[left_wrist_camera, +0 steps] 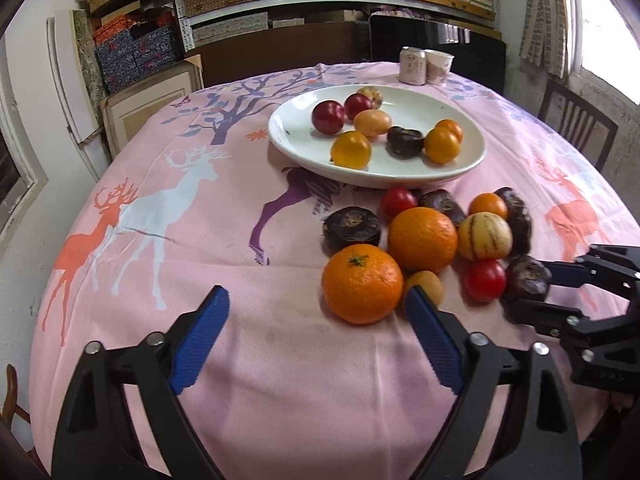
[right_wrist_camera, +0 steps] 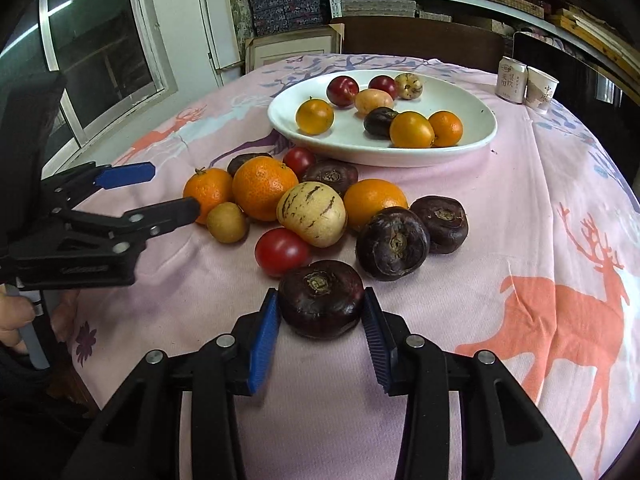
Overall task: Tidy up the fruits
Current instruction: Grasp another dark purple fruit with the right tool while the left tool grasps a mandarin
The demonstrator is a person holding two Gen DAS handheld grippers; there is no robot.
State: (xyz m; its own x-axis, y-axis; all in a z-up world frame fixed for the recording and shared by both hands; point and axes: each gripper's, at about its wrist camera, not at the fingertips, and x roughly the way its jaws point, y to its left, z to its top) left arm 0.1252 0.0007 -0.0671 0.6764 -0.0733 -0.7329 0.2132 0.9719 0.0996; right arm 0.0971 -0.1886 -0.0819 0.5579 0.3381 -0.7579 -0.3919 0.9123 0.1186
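Observation:
A white plate (left_wrist_camera: 472, 160) (right_wrist_camera: 480, 136) holds several fruits. A pile of loose fruits lies on the pink cloth in front of it: oranges (left_wrist_camera: 362, 284) (right_wrist_camera: 264, 188), a striped melon (right_wrist_camera: 311, 214), red tomatoes (right_wrist_camera: 282, 251) and dark water chestnuts (right_wrist_camera: 393, 243). My right gripper (right_wrist_camera: 322, 312) (left_wrist_camera: 532, 294) has its blue pads against both sides of the nearest dark water chestnut (right_wrist_camera: 321, 299) (left_wrist_camera: 525, 278), which rests on the cloth. My left gripper (left_wrist_camera: 316, 300) (right_wrist_camera: 168, 190) is open and empty, its right finger beside the near orange and a small yellow fruit (left_wrist_camera: 426, 286).
A can (left_wrist_camera: 413, 66) and a paper cup (left_wrist_camera: 439, 66) stand at the table's far side behind the plate. A wooden chair (left_wrist_camera: 576, 128) stands at the right. Shelves of boxes line the back wall. The cloth's left half carries only deer prints.

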